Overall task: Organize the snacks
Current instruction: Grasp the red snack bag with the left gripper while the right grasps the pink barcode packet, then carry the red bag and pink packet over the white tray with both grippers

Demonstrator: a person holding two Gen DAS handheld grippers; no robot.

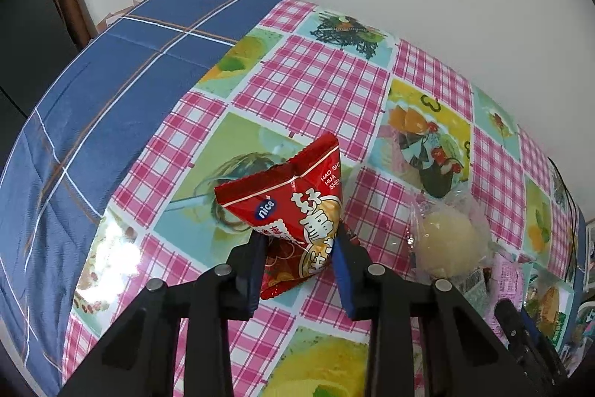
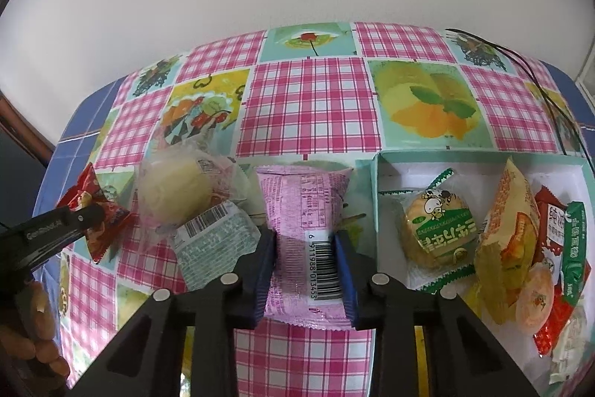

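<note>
My left gripper (image 1: pixel 299 244) is shut on a red snack packet (image 1: pixel 293 207), which tilts up off the patterned tablecloth; it also shows in the right wrist view (image 2: pixel 95 211). My right gripper (image 2: pixel 305 240) is shut on a pink snack packet (image 2: pixel 303 207) with a barcode, lying left of the white box (image 2: pixel 386 170). The box holds several snacks, among them a green-labelled round cake (image 2: pixel 438 226) and a yellow packet (image 2: pixel 505 229). A pale round bun in clear wrap (image 2: pixel 178 188) and a pale green packet (image 2: pixel 215 244) lie between the two grippers.
The table's pink plaid cloth (image 2: pixel 308 106) ends at a white wall behind. A blue checked cover (image 1: pixel 111 92) lies to the left of the cloth. A black cable (image 2: pixel 550 99) runs along the far right. The left gripper's body (image 2: pixel 48 233) and the hand holding it show at lower left.
</note>
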